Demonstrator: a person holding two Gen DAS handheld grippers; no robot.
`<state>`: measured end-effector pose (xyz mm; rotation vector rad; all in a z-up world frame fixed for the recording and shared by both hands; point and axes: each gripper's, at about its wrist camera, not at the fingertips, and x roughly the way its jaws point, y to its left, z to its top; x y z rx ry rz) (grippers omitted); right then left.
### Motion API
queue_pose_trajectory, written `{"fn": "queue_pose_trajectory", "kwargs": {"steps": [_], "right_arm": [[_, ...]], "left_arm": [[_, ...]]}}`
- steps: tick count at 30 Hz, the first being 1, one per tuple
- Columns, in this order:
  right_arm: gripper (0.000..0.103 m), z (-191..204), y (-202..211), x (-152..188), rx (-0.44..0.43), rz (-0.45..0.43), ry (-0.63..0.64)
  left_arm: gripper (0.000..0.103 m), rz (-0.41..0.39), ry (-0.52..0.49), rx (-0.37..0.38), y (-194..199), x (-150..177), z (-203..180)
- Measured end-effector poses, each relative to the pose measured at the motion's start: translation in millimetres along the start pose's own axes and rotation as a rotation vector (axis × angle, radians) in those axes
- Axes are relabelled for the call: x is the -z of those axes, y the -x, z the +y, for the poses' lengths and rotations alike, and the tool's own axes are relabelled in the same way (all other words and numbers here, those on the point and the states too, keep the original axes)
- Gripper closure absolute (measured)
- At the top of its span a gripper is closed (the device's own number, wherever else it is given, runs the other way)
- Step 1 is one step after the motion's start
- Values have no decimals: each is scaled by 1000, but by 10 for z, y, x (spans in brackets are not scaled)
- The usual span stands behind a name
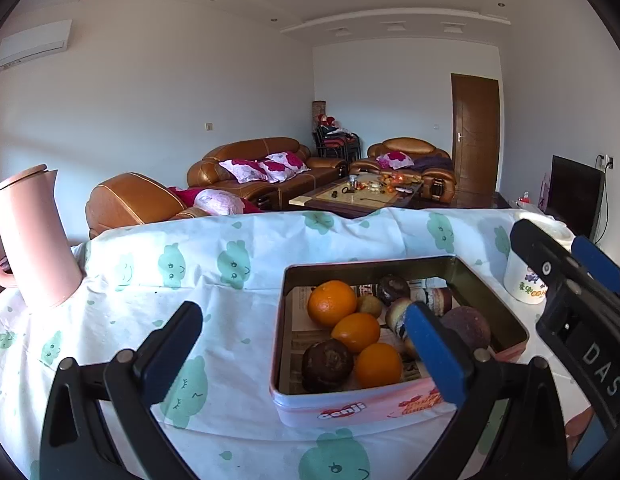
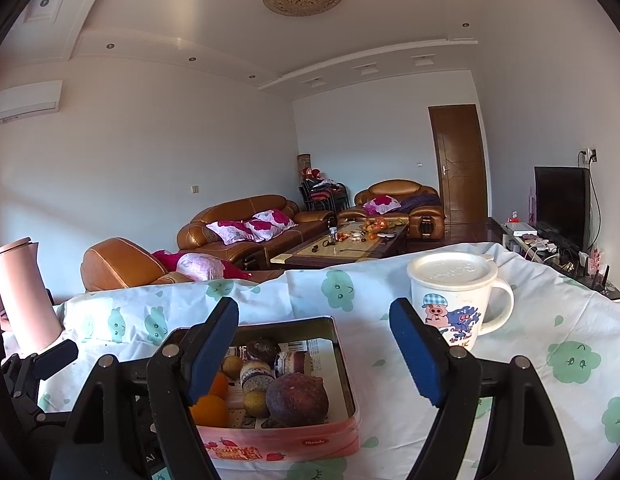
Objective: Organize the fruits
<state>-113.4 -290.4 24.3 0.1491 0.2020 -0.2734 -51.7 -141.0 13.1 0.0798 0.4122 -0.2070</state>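
Two grippers, the left gripper point(image 1: 305, 344) and right gripper point(image 2: 316, 344), hover with jaws apart and empty before a pink tin point(image 1: 366, 406) of oranges point(image 1: 332, 303) and dark fruits point(image 1: 327, 365) on a cloud-print tablecloth point(image 1: 213, 264), lidded mug point(image 2: 456, 300) nearby.

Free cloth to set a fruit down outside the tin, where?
Widest bare cloth lies between the pink jug and the tin, also behind the tin toward the table's far edge. A narrower strip runs between tin and lidded mug. Inside the tin is crowded with oranges and dark fruit.
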Motion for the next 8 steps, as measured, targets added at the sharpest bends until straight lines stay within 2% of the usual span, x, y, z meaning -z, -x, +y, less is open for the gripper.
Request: {"fn": "queue_pose_trajectory", "kwargs": {"steps": [8], "right_arm": [[24,5,-5,3,1,5,1]], "left_arm": [[0,8,2,-6,0,3,-18]]}}
